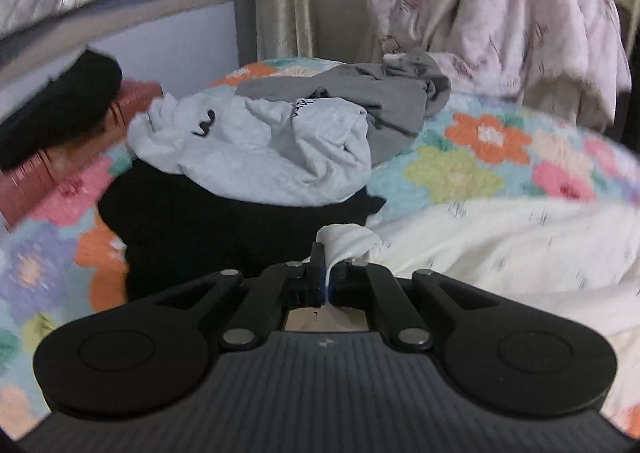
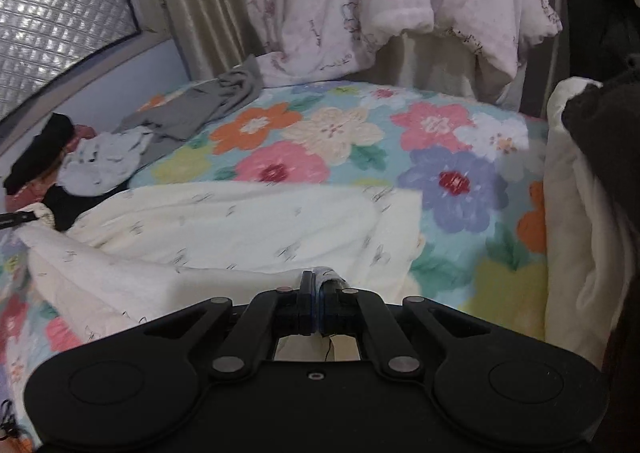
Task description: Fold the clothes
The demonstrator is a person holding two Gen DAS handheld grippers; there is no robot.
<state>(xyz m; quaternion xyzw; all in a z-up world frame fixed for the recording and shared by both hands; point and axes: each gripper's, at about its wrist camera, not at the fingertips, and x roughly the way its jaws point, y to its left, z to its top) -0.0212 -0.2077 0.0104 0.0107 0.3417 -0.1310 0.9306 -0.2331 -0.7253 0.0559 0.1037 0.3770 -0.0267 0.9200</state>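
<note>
Floral bedspread (image 2: 360,133) under cream garment (image 2: 224,221); clothes pile (image 1: 256,149) (far corner)

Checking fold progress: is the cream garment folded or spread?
Mostly spread: the cream garment lies open and rumpled across the floral bedspread, its edges pinched by both grippers.

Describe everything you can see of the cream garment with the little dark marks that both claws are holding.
The cream garment looks like soft, slightly fuzzy fabric, off-white with small scattered dark marks. It lies spread and rumpled across the floral bedspread, partly lifted into folds. The left claw is shut on a bunched edge of it; the right claw is shut on another edge. Its far left end sits against a black garment in the clothes pile.
</note>
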